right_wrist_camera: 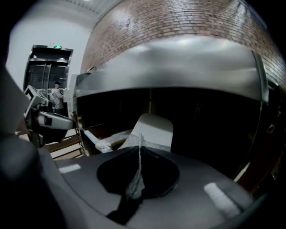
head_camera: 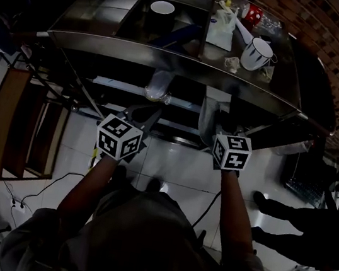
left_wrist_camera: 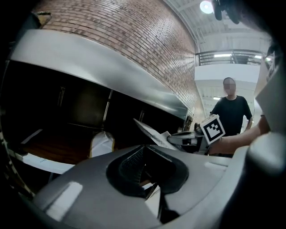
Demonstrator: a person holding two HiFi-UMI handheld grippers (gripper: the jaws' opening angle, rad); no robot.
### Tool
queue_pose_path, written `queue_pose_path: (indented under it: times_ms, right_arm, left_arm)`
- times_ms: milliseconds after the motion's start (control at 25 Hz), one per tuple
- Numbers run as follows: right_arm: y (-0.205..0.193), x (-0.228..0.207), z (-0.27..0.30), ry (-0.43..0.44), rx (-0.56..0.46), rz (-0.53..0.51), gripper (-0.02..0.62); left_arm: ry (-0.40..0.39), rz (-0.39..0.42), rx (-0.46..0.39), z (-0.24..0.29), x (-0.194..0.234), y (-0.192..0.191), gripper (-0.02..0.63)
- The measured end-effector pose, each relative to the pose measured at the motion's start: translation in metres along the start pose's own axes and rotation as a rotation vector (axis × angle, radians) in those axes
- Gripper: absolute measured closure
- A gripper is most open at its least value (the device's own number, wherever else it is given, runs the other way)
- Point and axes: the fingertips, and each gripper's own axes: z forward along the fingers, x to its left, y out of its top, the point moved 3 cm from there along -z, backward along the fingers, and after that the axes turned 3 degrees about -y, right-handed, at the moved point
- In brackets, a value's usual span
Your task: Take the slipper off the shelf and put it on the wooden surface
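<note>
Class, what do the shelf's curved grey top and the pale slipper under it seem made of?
The curved grey top looks like metal, probably stainless steel: brushed sheen, soft reflections. The pale slipper looks like matt fabric or foam; which, unclear.

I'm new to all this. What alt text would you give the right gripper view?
The right claw is shut on the thin edge of a pale slipper, which sits in the dark recess beneath a steel counter. A brick wall rises behind.
</note>
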Motion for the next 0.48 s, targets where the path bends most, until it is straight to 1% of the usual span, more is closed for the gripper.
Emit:
queue_pose_path:
  times_ms: [120,200,320,480]
  right_arm:
    - [0.006,0.026,-0.007,0.061,-0.020,-0.020,0.589]
    - [0.011,0.043,-0.003,0.101,-0.031,-0.036,0.589]
    - [0.017,0.082,0.010,0.199,-0.032,-0.072,0.589]
    - [0.023,0.147,0.020,0.340,-0.038,-0.108,0.589]
  left_arm:
    - [0.023,-0.005,-0.012,-0.013,0.001,-0.002,0.601]
    - [0.053,-0.009,-0.027,-0.026,0.006,-0.003,0.601]
    - [0.141,-0.029,-0.050,-0.061,0.020,-0.005,0.601]
    - [0.250,-0.059,-0.075,-0.112,0.041,-0.014,0.601]
